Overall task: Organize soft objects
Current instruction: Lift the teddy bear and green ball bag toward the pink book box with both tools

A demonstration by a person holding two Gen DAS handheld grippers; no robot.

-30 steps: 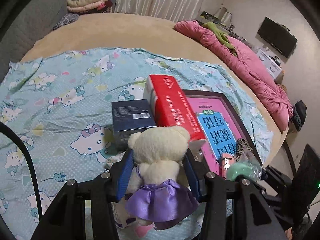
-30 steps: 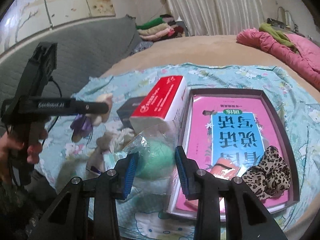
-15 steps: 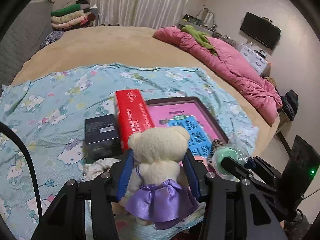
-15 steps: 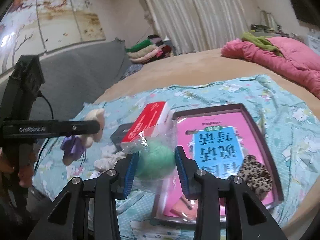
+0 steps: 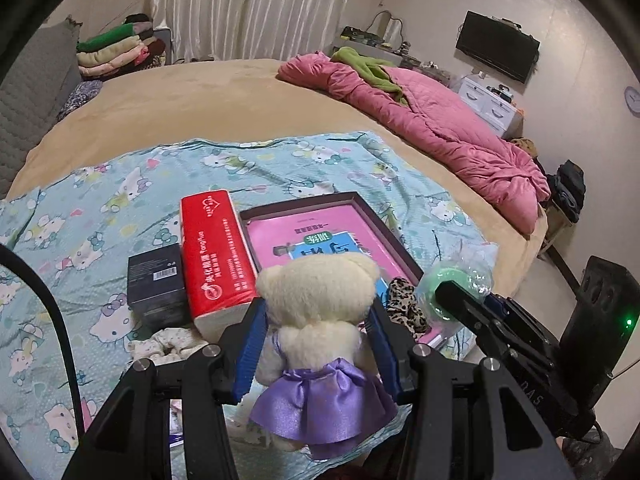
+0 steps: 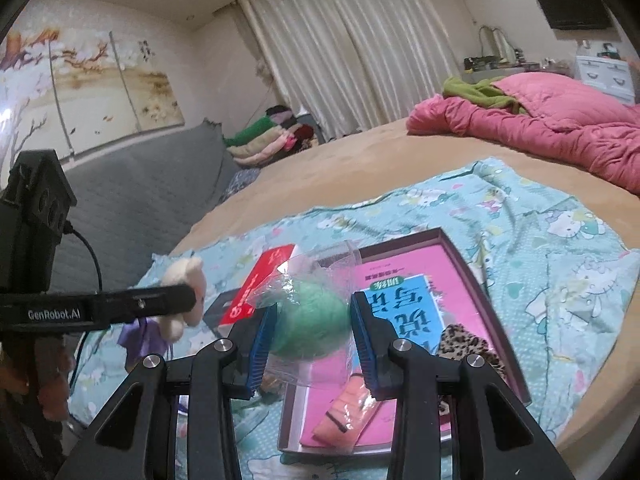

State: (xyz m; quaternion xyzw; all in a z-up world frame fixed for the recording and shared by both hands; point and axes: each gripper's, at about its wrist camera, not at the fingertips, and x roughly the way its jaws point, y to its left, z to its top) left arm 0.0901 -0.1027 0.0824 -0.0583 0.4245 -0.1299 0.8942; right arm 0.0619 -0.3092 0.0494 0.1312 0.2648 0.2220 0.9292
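The left gripper (image 5: 316, 344) is squeezing a cream bear (image 5: 320, 312) in a purple skirt by its body, jaws partly closed on the plush so it hangs clear of the patterned sheet (image 5: 100, 200). Under it, a scrap of pale cloth (image 5: 168, 344) is lying by a black box (image 5: 156, 284), a red tissue pack (image 5: 214, 256) is leaning beside that, and the tray (image 5: 368, 216) with a pink book is sitting next along (a leopard scrunchie (image 5: 404, 304) on its near end). The right gripper (image 6: 312, 340) is pinching a green ball (image 6: 312, 324) in a clear bag, held above the tray's near corner. Both soft things are probably being carried there; the tissue pack and book are crowding the way, and an orange piece (image 6: 344, 416) is already taking up the near end.
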